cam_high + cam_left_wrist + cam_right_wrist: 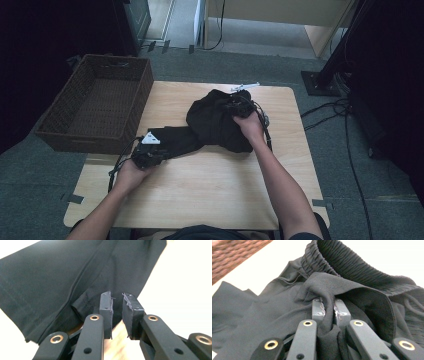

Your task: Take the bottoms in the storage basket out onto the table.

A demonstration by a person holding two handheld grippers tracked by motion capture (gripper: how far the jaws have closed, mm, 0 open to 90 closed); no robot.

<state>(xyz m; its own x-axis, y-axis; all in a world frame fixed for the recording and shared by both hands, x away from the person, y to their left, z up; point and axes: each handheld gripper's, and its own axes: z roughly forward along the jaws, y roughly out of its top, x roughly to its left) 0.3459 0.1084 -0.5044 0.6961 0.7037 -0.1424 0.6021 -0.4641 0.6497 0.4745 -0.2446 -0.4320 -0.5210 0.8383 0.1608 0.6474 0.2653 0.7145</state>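
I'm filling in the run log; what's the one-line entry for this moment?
garment: black trousers bunched on table | right gripper: shut on waistband-side fold | left gripper: narrow gap, at leg hem | basket: empty

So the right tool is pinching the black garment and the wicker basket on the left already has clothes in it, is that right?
Not quite. The wicker basket holds nothing; the high view shows its bare woven bottom. The rest stands: the right gripper view shows the right tool closed on a fold of the black garment, near its elastic waistband.
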